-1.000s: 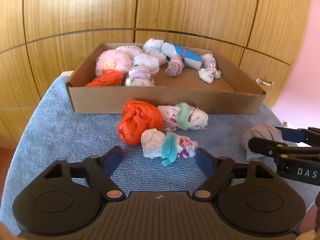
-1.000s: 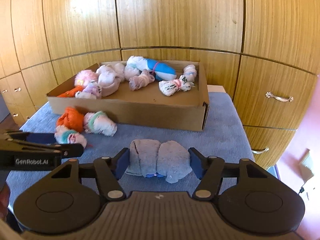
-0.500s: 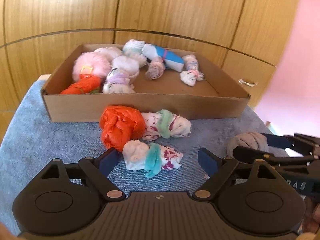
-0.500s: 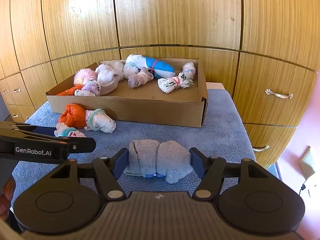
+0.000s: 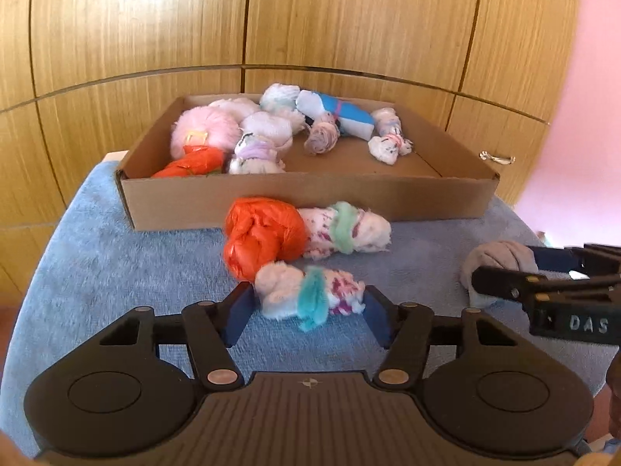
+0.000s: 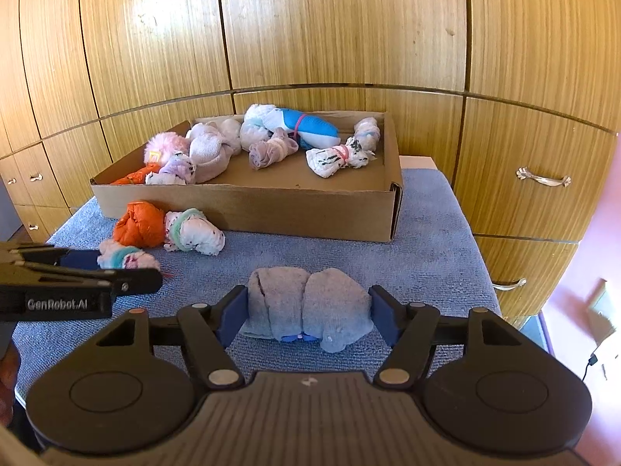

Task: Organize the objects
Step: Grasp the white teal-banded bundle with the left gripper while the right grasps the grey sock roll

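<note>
Left gripper [image 5: 308,310], marked "GenRobot.AI", closing around teal-banded bundle [image 5: 310,291]; right gripper [image 6: 308,310], marked "DAS", fingers grasping grey bundle [image 6: 308,305] near desk edge.

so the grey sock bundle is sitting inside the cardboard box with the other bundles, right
Not quite. The grey sock bundle is not inside the cardboard box; it lies on the blue towel in front of it, between the fingers of the right gripper, as the right wrist view shows.

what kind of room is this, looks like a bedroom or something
Probably a bedroom or dressing area at home: wooden wardrobe doors and drawers with metal handles fill the background, and rolled socks sit in a cardboard box on a blue towel.
</note>
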Demonstrator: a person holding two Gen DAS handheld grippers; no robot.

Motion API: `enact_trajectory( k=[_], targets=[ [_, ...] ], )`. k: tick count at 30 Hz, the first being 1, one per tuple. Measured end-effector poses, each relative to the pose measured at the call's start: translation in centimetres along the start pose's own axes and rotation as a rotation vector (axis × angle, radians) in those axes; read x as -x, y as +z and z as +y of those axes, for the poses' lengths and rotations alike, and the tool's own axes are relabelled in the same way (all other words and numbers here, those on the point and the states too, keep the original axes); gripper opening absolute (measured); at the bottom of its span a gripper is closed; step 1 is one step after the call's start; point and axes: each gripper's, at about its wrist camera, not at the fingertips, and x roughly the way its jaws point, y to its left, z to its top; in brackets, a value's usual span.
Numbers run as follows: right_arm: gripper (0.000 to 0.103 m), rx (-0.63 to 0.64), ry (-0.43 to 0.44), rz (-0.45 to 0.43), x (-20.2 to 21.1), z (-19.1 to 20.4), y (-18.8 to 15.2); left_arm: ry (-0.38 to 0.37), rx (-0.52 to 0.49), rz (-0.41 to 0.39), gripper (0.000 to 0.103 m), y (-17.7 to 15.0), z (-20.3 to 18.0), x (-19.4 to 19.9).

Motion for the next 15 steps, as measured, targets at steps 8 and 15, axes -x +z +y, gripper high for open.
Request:
enact_trajectory(
  k=[8,15],
  targets=[
    [0.064,0.0,0.002,0.002,-0.06,0.01,-0.02,0.008,-0.014,0.003,0.073,0.02,-0.6,-0.29],
    [0.06,0.004,0.005,-0.004,0.05,0.19,0.0,0.001,-0.061,0.002,0.058,0.02,-0.72,-0.35]
  ],
)
